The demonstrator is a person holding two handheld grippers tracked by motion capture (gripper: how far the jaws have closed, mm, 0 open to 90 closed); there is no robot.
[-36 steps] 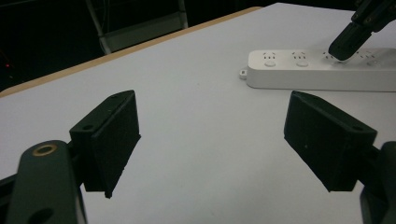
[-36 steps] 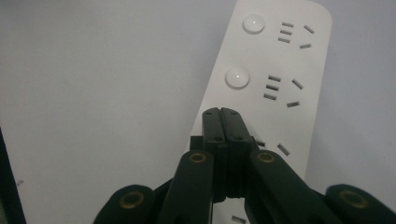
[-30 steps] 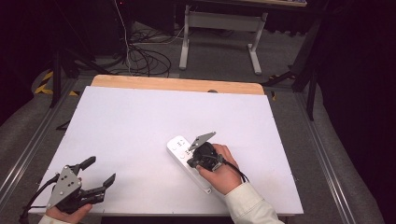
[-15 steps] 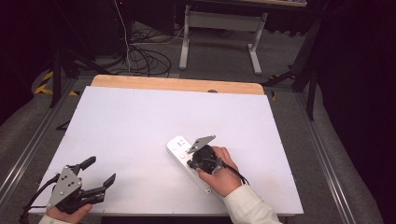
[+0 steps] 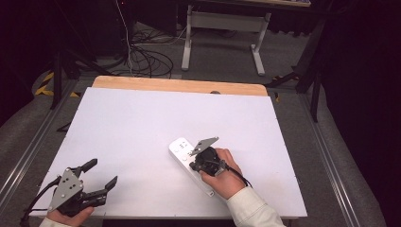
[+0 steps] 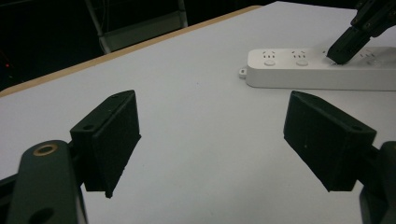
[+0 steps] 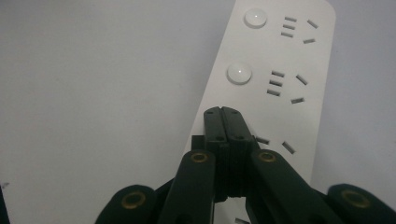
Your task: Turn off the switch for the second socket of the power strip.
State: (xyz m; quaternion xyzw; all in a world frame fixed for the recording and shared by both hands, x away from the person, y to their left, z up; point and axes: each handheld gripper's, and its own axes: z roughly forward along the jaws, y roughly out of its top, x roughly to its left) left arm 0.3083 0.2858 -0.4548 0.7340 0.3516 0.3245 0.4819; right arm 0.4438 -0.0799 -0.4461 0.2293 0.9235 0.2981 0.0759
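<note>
A white power strip (image 5: 181, 150) lies slantwise on the white table top (image 5: 137, 123), right of centre. My right gripper (image 5: 193, 163) is shut with nothing between its jaws, and points down onto the strip. In the right gripper view its closed tips (image 7: 222, 112) rest on the strip (image 7: 285, 56) in line with two round white buttons (image 7: 239, 73), just below them. The left gripper view shows those tips (image 6: 337, 55) touching the strip's top (image 6: 299, 70). My left gripper (image 5: 102, 173) stands open and empty near the table's front left corner, its jaws (image 6: 210, 135) wide apart above bare table.
A wooden strip (image 5: 179, 85) runs along the table's far edge. Beyond it on the floor are tangled cables (image 5: 142, 56) and a white metal frame (image 5: 222, 28). Metal rails (image 5: 326, 156) run along both sides of the table.
</note>
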